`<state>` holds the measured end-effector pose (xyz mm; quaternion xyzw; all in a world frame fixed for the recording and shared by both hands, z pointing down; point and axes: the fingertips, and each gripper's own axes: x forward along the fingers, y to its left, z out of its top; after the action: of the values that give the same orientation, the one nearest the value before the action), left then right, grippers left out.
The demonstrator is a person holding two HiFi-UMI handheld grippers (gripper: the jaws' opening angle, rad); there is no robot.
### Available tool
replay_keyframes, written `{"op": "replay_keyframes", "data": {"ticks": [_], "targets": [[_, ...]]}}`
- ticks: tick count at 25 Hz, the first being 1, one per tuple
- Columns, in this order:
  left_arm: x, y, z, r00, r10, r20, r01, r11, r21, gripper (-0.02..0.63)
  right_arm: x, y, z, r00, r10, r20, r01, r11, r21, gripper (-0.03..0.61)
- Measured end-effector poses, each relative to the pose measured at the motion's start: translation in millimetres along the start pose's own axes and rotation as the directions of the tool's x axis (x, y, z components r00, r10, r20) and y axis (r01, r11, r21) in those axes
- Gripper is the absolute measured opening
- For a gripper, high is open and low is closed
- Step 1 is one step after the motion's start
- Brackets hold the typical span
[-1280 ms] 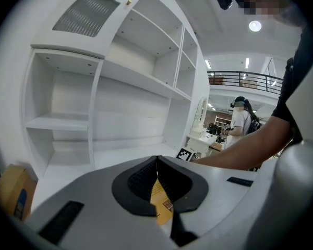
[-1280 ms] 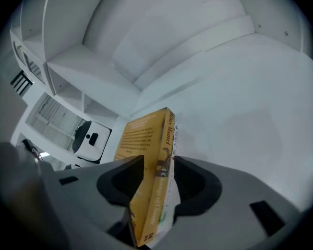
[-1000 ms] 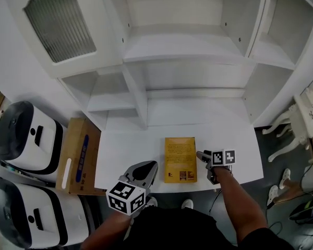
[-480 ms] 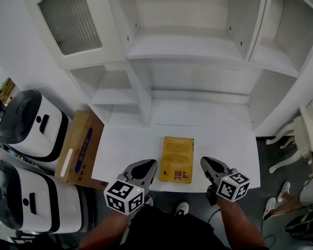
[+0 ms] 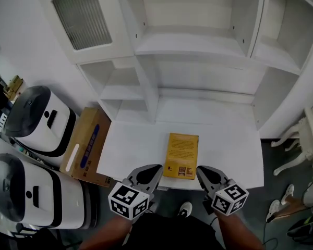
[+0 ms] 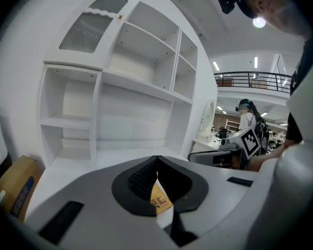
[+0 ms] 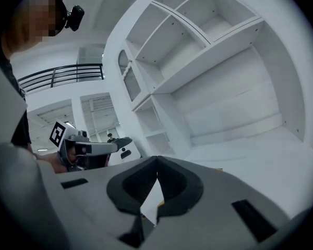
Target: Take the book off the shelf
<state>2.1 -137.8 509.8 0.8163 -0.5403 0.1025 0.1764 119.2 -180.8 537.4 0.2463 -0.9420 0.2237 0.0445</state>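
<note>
Mostly white: shelving (image 5: 198, 45), desktop (image 5: 135, 150).

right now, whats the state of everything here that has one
yellow book: closed, lying flat on the white desktop
left gripper: shut, empty
right gripper: shut, empty
cabinet door: closed
cardboard box: closed

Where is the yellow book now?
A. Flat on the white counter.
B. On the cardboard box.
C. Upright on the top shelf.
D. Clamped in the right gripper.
A: the yellow book lies flat on the white counter, near its front edge; the right gripper is shut with nothing in it.
</note>
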Motion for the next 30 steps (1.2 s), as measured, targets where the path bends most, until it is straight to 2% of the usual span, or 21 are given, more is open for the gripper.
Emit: {"op": "replay_keyframes", "data": {"ticks": [5, 14, 21, 26, 30], "targets": [[-18, -4, -2, 0.999, -0.048, 0.006, 0.048, 0.999, 0.019, 0.011, -7, 23, -6, 1.000, -0.030, 0.008, 0.030, 1.000, -0.001, 0.029], [-83, 10, -26, 0.993, -0.116, -0.007, 0.117, 0.992, 0.039, 0.011, -7, 88, -42, 0.992, -0.124, 0.011, 0.123, 0.991, 0.061, 0.028], [-126, 4, -52, 0.978, -0.209, -0.020, 0.210, 0.976, 0.050, 0.011, -23, 134, -71, 0.977, -0.210, 0.026, 0.208, 0.977, 0.055, 0.028], [-147, -1, -66, 0.964, -0.263, -0.036, 0.265, 0.962, 0.066, 0.011, -43, 152, -79, 0.965, -0.256, 0.053, 0.249, 0.963, 0.106, 0.028], [-155, -6, -71, 0.959, -0.282, -0.038, 0.284, 0.956, 0.071, 0.011, -51, 165, -88, 0.955, -0.294, 0.035, 0.291, 0.955, 0.063, 0.028]]}}
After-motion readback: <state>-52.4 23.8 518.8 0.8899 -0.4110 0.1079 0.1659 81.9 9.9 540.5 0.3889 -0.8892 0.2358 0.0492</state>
